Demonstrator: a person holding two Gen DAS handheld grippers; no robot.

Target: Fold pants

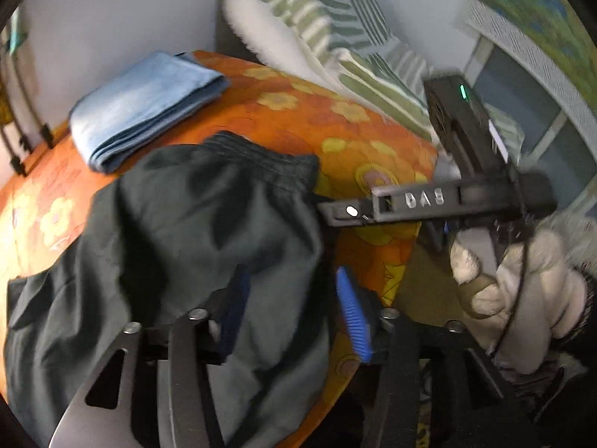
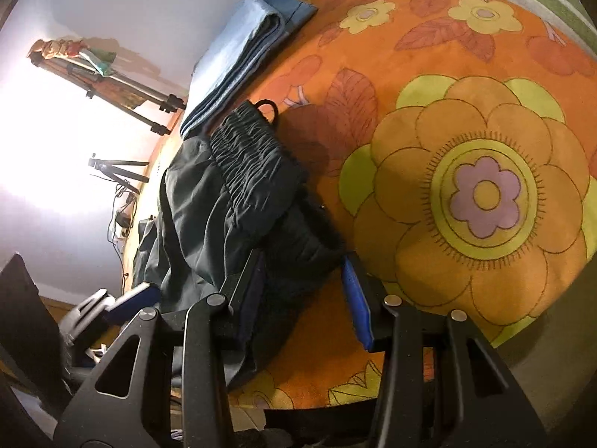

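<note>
Dark pants bunched between left gripper jaws — parted, right gripper clamping waistband edge.

Black linkage grippers, blue-padded jaws, "DAS" lettering

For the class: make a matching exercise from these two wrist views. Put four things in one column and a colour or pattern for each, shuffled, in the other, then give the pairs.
Things:
1. pants
2. folded cloth
3. bed cover
4. pillow

Colours:
A. green and white stripes
B. orange with yellow flowers
C. dark grey
D. light blue

Pairs: 1-C, 2-D, 3-B, 4-A
</note>
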